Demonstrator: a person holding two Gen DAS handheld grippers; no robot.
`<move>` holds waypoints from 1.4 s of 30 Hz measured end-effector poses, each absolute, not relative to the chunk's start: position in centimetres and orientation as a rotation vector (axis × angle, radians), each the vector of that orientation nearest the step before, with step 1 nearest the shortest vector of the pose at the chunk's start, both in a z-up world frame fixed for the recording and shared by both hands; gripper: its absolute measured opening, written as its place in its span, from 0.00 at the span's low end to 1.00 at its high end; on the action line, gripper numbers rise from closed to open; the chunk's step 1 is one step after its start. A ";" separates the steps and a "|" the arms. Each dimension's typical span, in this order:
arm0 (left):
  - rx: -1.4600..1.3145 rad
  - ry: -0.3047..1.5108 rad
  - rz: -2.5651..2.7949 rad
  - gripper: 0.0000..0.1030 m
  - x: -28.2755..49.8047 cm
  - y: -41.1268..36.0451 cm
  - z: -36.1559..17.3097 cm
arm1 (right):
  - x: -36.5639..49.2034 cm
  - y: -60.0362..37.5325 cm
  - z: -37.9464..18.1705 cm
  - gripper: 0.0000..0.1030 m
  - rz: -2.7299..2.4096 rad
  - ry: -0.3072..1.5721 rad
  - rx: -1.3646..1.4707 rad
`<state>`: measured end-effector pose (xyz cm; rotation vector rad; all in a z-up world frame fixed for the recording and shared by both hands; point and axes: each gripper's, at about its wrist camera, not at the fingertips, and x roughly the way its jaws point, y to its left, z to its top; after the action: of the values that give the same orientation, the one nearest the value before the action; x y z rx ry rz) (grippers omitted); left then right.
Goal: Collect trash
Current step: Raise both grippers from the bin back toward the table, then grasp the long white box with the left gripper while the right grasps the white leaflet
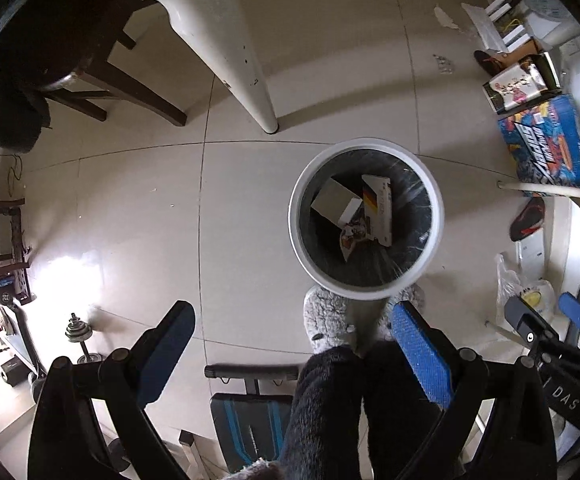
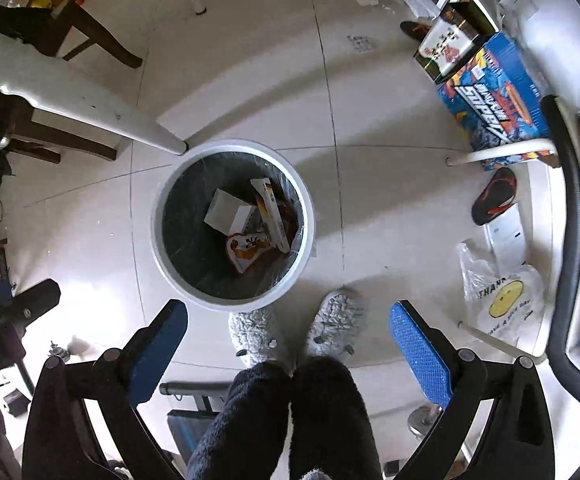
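Note:
A round white trash bin (image 1: 437, 216) with a dark liner stands on the tiled floor; it also shows in the right wrist view (image 2: 162, 248). Inside lie a white box (image 2: 228, 211), a striped carton (image 2: 274, 216) and an orange snack wrapper (image 2: 248, 251). My left gripper (image 1: 290, 344) is open and empty, held above the floor just near of the bin. My right gripper (image 2: 289, 340) is open and empty, above the person's grey slippers (image 2: 335, 322). The right gripper also shows at the right edge of the left wrist view (image 1: 549, 316).
A white table leg (image 1: 258, 92) stands behind the bin. A dark wooden chair (image 1: 90, 80) is at the left. Boxes, a blue carton (image 2: 493, 100), a sandal (image 2: 495, 196) and a plastic bag (image 2: 501, 300) lie at the right. A weight bench (image 1: 246, 412) and dumbbell (image 1: 80, 334) are near.

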<state>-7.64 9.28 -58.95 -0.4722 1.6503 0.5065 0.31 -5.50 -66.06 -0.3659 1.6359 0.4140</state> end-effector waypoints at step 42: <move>0.357 1.277 0.197 1.00 32.0 2.7 -29.5 | 33.1 -14.0 -32.2 0.99 0.296 1.545 -0.102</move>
<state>31.98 2.67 -29.50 0.3568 1.2774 0.1972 33.11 -13.99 -32.18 -0.1021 1.5452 0.2965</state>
